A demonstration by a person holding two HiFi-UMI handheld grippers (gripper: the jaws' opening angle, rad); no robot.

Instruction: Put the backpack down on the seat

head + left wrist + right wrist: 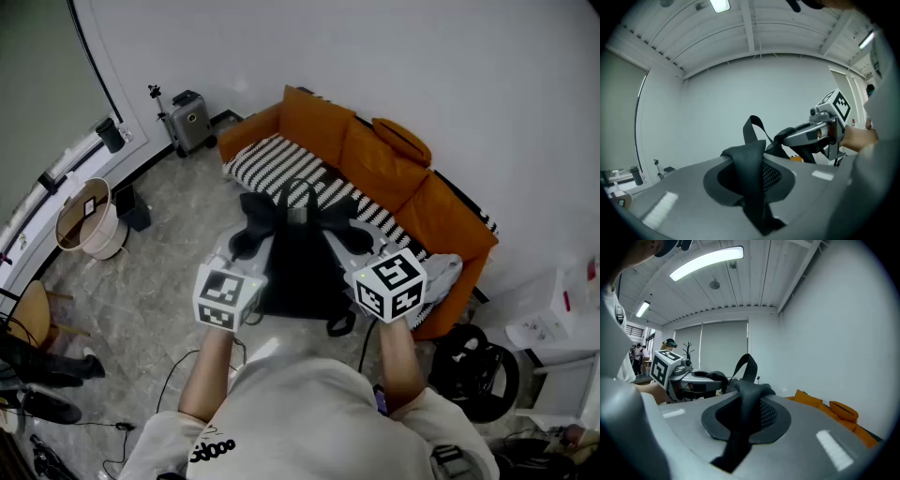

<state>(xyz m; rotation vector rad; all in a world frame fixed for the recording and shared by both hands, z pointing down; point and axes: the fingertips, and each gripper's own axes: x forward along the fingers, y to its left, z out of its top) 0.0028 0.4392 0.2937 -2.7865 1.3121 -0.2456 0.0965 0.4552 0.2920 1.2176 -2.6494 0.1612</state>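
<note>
Left tongs (752, 197) and right tongs (740, 427) each pinch 1 soft netted strap (750, 397), the black backpack (298, 258) hanging between, 3 o'clock from left.

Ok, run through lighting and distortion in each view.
Head view: even, soft light, sharp; the black backpack shows little detail. Left gripper view: fisheye bend, dark corners, ceiling lamp blown out, shoulder strap mesh readable. Right gripper view: same bend, light strip glaring.
</note>
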